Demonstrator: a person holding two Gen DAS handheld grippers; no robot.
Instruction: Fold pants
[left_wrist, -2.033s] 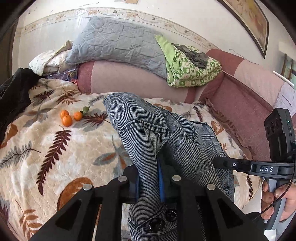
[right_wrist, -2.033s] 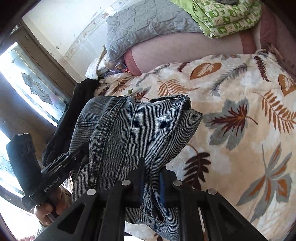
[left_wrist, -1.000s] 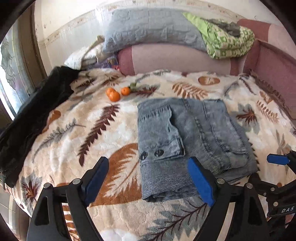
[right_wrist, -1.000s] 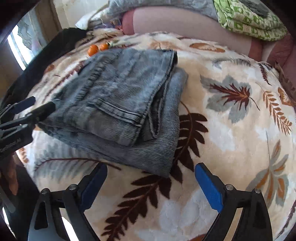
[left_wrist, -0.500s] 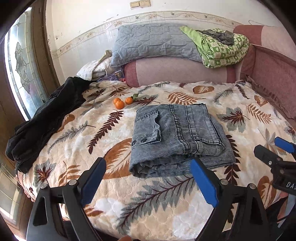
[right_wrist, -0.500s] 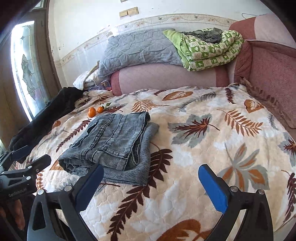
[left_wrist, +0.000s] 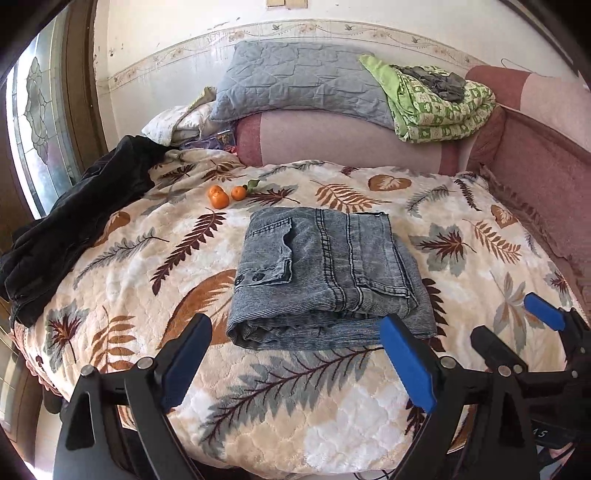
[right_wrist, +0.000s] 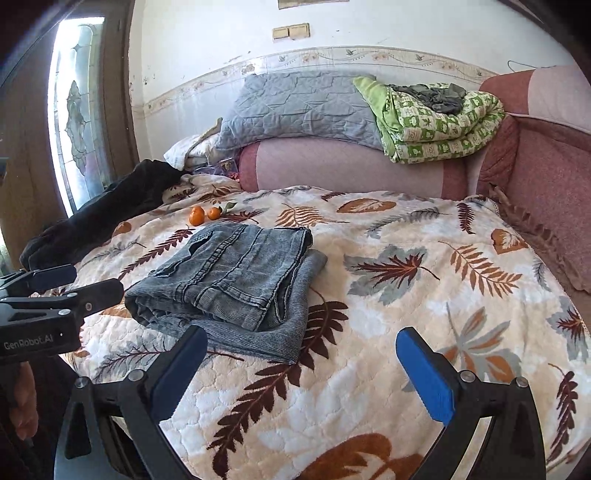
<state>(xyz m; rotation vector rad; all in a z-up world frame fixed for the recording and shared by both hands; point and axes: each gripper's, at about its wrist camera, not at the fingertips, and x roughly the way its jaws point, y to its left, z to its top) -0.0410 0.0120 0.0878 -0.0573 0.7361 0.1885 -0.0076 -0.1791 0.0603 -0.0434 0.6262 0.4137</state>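
Pants (left_wrist: 325, 277) sit folded into a compact grey denim rectangle on the bed (left_wrist: 295, 424), roughly mid-blanket, lying flat. Pocket flap with two snaps faces up on the left side in the left wrist view; thick fold edge faces the cameras. A lower layer sticks out past the top layer along the right edge.

Left tongs (left_wrist: 295, 362): released, jaws spread wide, nothing between the blue pads. They hang above the near edge of the bed, just short of the pants' fold edge, not touching the fabric.

Right tongs (right_wrist: 306, 373): also released, jaws at full spread, empty. They sit over bare blanket to the right of the pants, with the left pad near the pants' near right corner in the right wrist view; contact not visible.

Each tool shows in the other's camera: right tool at the right edge of the left wrist view, left tool at the left edge of the right wrist view, with part of a hand (right_wrist: 24, 398) under it.

Other items: three small oranges (left_wrist: 223, 195) beyond the pants' far left corner, apart from it. Dark garment (left_wrist: 74, 229) draped along the left edge of the bed. Grey quilted pillow (left_wrist: 303, 81) and green patterned folded quilt (left_wrist: 439, 107) on top of the pink bolster (left_wrist: 332, 140) at the head end.
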